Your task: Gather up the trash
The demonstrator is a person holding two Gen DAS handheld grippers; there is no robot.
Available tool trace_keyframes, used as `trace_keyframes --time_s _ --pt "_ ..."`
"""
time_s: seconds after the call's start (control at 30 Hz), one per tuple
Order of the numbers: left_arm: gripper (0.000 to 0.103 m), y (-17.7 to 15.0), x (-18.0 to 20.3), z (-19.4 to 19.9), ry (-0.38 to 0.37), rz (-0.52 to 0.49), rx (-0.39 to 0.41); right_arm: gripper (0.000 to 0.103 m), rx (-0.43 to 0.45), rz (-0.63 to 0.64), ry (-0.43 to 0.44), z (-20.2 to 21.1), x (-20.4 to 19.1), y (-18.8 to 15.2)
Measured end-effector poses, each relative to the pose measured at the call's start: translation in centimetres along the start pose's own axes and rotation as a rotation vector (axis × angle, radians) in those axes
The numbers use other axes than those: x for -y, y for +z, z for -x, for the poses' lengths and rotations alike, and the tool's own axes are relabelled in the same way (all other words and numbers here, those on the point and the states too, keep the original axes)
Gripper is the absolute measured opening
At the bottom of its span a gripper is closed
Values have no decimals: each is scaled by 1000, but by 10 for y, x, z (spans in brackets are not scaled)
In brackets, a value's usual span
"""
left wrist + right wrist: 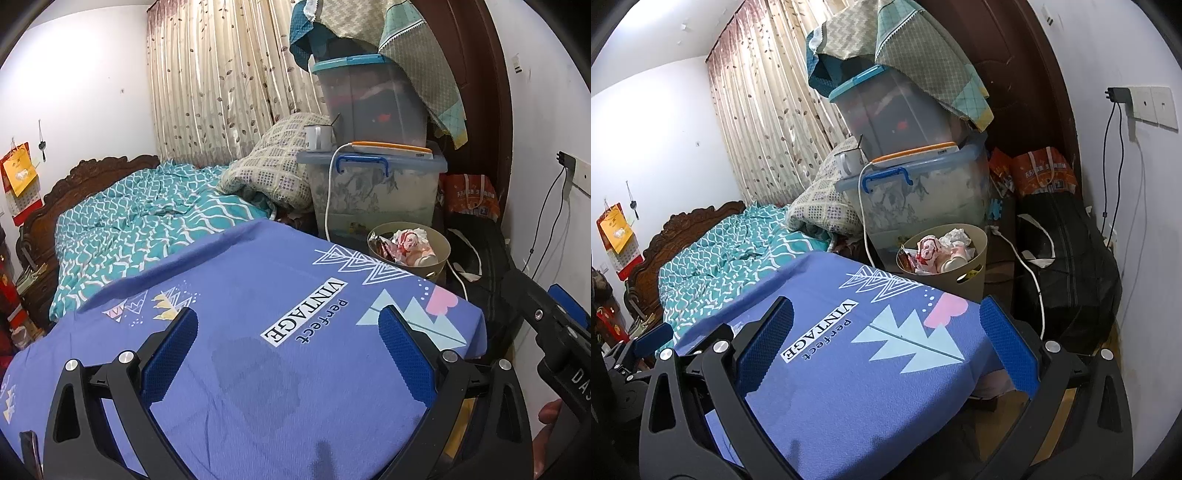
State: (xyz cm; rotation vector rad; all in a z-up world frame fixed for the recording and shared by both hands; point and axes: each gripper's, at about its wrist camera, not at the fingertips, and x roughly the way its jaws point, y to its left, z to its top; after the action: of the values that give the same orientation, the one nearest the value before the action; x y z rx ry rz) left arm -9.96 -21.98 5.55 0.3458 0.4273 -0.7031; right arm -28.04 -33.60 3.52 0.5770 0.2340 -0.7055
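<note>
Left wrist view: left gripper point(288, 321) hovering at lower centre over purple "VINTAGE" sheet point(258, 369), jaws spread wide, gripping nothing. Beige trash bin point(439, 245) sitting right of centre just past sheet's edge, crumpled wrappers point(408, 242) lying inside. Right gripper point(554, 325) showing at right edge.

Right wrist view: right gripper point(886, 314) hanging over sheet corner point(849, 387), jaws released, empty. Trash bin point(975, 273) standing centre frame, below stacked storage boxes point(923, 199), holding wrappers point(938, 251).

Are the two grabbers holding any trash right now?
No. The left gripper and right gripper are both open and empty above the purple sheet. The trash sits in the bin.
</note>
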Motion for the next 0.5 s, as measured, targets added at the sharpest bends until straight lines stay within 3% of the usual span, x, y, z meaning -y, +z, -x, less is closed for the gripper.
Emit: trace_keyframes --time_s 0.5 --pt "94 -4 7 -17 -7 -19 -76 100 -40 -18 -1 -11 7 -3"
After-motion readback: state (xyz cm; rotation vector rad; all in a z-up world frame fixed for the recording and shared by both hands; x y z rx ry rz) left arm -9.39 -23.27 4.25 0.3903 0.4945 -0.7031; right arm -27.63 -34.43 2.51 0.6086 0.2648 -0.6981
